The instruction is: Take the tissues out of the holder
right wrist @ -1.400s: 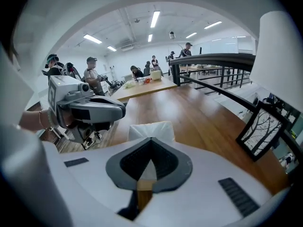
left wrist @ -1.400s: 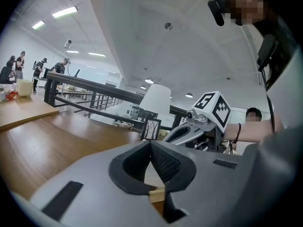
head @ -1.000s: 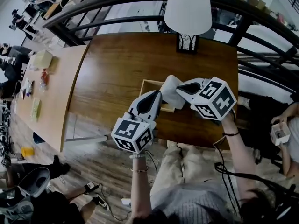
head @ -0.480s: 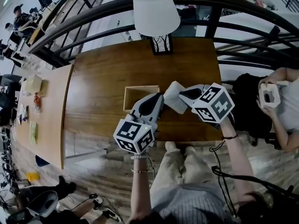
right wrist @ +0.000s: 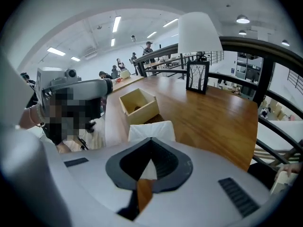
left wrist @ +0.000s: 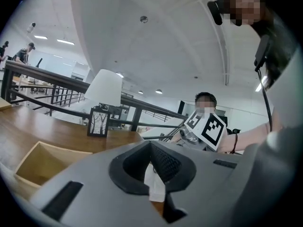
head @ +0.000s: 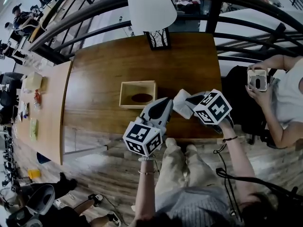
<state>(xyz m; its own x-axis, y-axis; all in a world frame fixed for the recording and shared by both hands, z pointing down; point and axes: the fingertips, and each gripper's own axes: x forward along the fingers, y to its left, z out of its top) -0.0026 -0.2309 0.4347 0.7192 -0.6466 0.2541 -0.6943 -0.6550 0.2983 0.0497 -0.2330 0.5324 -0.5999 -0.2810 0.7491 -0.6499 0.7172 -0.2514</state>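
Note:
The light wooden holder (head: 126, 94) stands on the brown table (head: 189, 56), its inside bare down to a dark oval hole. It also shows as the holder (left wrist: 42, 162) and the holder (right wrist: 138, 105). A white tissue pack (head: 181, 103) hangs to its right, off the holder, above the table's near edge. My left gripper (head: 169, 100) is shut on the pack from the left; a white strip shows between its jaws (left wrist: 154, 174). My right gripper (head: 189, 99) is shut on the tissue pack (right wrist: 151, 130) from the right.
A white-shaded lamp (head: 151, 8) stands at the table's far edge, with a dark railing (head: 246, 22) behind it. A lighter table (head: 42, 103) with small items adjoins at the left. A person (head: 284, 93) holding a device sits at the right.
Both grippers have carried the tissue pack away from the holder, to the right and toward the near edge. The holder now stands apart, its inside showing.

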